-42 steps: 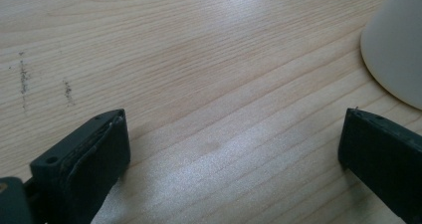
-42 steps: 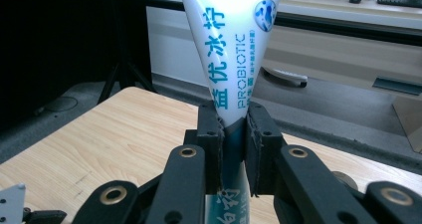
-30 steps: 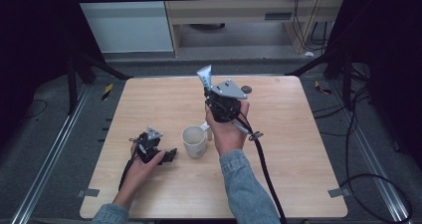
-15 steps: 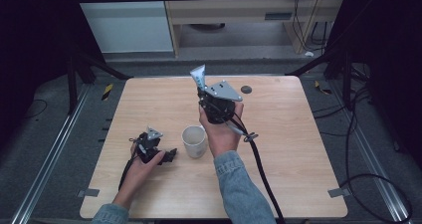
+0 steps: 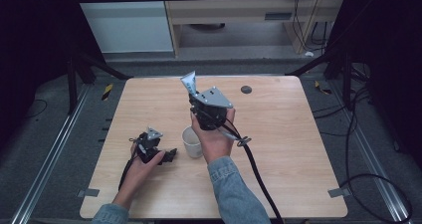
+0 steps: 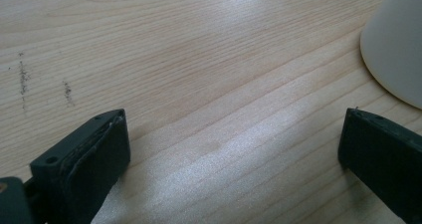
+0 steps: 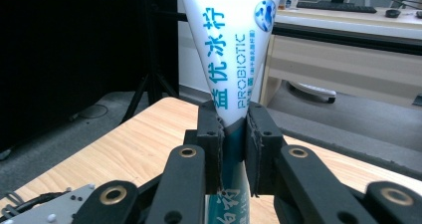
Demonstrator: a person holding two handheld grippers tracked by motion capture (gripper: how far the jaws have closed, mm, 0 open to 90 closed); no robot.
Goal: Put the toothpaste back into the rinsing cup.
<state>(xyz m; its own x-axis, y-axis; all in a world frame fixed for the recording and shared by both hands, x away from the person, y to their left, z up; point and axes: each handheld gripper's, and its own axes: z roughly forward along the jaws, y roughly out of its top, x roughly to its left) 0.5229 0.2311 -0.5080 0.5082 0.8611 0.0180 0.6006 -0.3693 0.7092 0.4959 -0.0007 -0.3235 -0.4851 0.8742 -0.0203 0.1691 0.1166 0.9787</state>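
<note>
Change since a second ago: the right gripper (image 5: 205, 103) has drifted toward the person's left, carrying the tube (image 5: 189, 82) with it. It now sits beyond the cup (image 5: 191, 141), nearer in line with it, where before it stood off to the cup's right. Height looks about the same; the tube stays upright, flat crimped end uppermost. The left gripper (image 5: 158, 153) and the cup have not moved.

Reading: my guess is the tube is being lined up with the cup, to be dropped or stood in it. No lowering yet, so the placing itself is not begun.

Right jaws: narrow, clamped on the tube (image 7: 233, 59) low on its body, one pad pressing each flat side. The tube rises out from between them and widens upward; a darker teal stretch runs below the pads, and the cap end is hidden beneath the linkage.

Left jaws: wide apart, holding nothing, resting low over the bare worktop (image 6: 199, 84). The cup wall (image 6: 398, 45) lies just past the right-hand jaw, apart from it.

Tube's look: white soft plastic, glossy, teal Chinese characters running down its length with the word PROBIOTIC beside them, and a round blue emblem near the top. Slightly pinched in at the grip. Likely to flex if squeezed harder.

Worktop (image 5: 278, 134): light wood, a small dark disc (image 5: 246, 89) lying well off to the right jaws' far side.
</note>
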